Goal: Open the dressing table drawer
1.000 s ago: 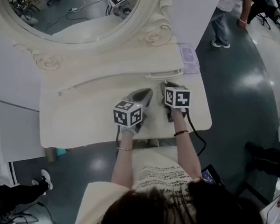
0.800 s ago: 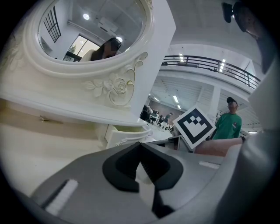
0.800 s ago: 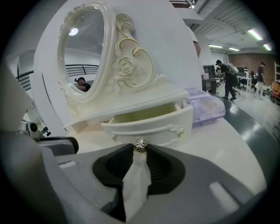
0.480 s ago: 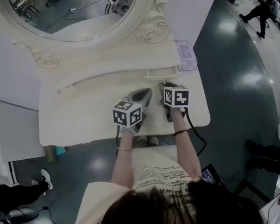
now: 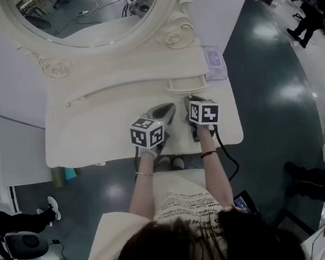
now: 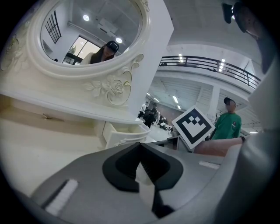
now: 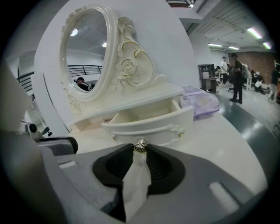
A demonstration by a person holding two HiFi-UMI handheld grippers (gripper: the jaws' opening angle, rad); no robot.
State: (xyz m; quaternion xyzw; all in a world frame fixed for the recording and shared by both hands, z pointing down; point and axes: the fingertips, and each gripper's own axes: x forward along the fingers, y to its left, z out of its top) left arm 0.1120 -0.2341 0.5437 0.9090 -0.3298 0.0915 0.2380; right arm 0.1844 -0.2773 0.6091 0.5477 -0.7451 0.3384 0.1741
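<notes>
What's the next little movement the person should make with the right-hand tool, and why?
Probably draw the right gripper straight back toward the person. Its jaws are closed on the small metal knob, and the drawer is only partly out of the dressing table, so a short straight pull should slide it further open.

white dressing table (image 5: 93,134), lilac packet (image 5: 214,63) on top
</notes>
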